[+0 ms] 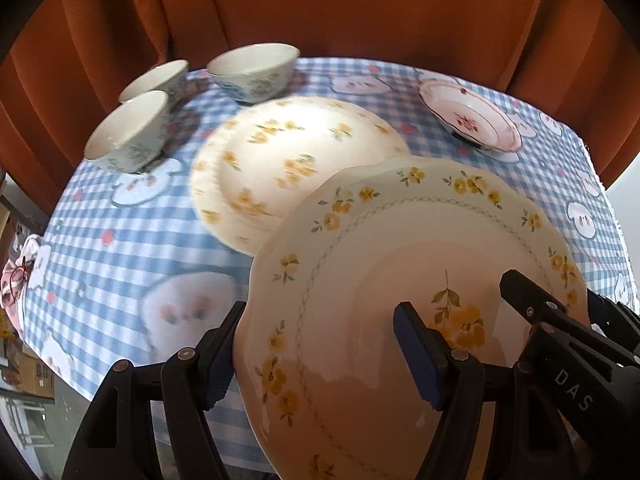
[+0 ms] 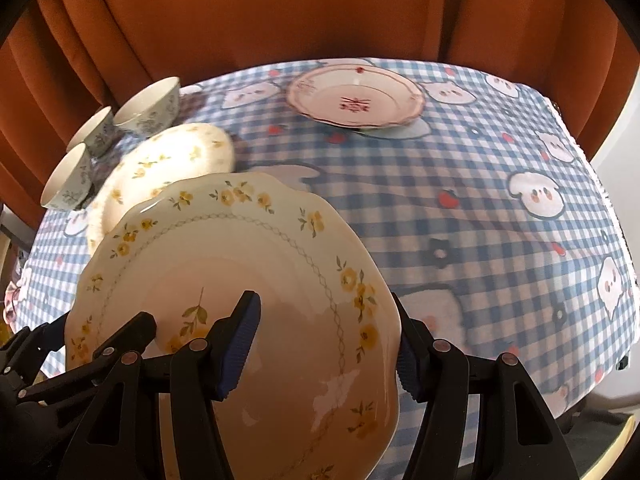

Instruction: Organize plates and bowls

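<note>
Held plate: cream ceramic plate with a scalloped rim and yellow flowers [image 1: 360, 300], which we carry between our two grippers above the table, tilted, its far edge overlapping our view of the plate behind it.
Left gripper [image 1: 320, 344]: clamped across the plate's left rim, one blue-padded finger [image 1: 418, 356] lying on the upper face, the other under the outer edge; we grasp the plate here.
Right gripper [image 2: 326, 340]: clamped across the plate's right rim the same way, one pad on the face near the central flower sprig, the other outside the rim; also grasping the plate.
Second plate: round cream plate with scattered yellow flowers [image 1: 296, 160], resting flat on the cloth just beyond the held one, blurred in both views.
Bowls: three white ceramic bowls with blue-green patterns [image 1: 132, 136], upright and grouped at the far left corner of the table, close together; we cannot tell whether they touch.
Pink dish: shallow white dish with a pink wavy rim and a red motif in the centre [image 2: 356, 96], lying at the far side of the table, well apart from the bowls and plates.
Table cover: blue-and-white checked tablecloth with cartoon faces [image 2: 480, 220], spread under everything.
Backdrop: rust-orange pleated curtain [image 1: 360, 8] hanging behind the table.
</note>
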A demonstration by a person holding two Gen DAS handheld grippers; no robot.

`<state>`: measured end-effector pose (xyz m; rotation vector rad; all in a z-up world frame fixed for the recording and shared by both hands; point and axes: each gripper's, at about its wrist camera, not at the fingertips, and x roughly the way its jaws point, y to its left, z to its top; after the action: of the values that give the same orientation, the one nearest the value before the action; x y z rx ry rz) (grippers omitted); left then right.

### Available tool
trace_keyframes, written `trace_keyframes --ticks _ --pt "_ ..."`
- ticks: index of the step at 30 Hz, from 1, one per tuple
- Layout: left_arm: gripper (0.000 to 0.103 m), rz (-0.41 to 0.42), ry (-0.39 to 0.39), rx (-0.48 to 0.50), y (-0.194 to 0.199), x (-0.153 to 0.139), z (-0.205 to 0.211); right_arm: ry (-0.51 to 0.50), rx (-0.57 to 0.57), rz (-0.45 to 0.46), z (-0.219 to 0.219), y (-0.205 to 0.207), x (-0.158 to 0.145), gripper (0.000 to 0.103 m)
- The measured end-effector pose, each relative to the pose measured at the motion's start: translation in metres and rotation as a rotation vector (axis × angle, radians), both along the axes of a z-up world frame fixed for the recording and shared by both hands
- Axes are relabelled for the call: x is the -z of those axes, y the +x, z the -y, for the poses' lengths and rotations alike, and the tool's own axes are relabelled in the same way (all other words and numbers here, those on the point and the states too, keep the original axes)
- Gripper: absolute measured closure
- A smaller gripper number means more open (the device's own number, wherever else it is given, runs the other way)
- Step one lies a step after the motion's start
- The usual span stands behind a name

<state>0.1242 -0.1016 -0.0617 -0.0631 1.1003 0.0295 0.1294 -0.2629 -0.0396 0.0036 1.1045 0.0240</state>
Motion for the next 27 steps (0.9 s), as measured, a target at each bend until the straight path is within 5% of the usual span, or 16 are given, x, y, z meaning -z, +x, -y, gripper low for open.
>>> trace_keyframes --ticks 10,27 --pt "0.030 0.019 -0.002 0.013 0.001 -0.011 -0.099 -0.004 0.013 0.018 -0.101 -0.007 -0.006 0.038" --pt "0.030 -0.057 0.024 0.040 0.002 0.020 -0.227 0.035 0.050 -0.020 -0.236 -0.014 0.024 0.038"
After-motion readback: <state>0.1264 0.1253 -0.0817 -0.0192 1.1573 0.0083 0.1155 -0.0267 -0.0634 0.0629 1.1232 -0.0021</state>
